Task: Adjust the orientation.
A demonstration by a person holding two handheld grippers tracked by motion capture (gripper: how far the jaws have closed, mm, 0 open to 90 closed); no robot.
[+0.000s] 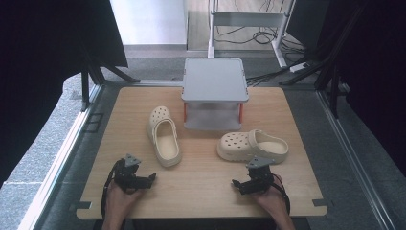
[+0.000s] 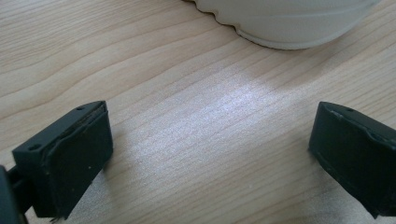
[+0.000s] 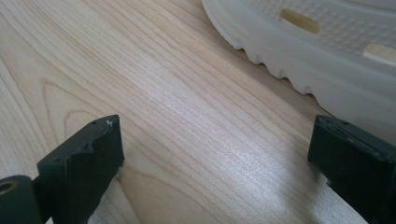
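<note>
High view gives me a wooden bench point(image 1: 201, 187) with two cream clogs on it, the left clog point(image 1: 163, 136) lying lengthwise near the middle and the right clog point(image 1: 253, 146) lying crosswise, both just in front of a small grey two-tier stand point(image 1: 215, 79) at the far edge. My left claw point(image 1: 152, 177) rests near the front edge just short of the left clog's heel, jaws spread wide over bare wood with nothing between them. My right claw point(image 1: 235, 182) sits just in front of the right clog, equally wide and empty, the clog's ridged sole close beside one jaw.
</note>
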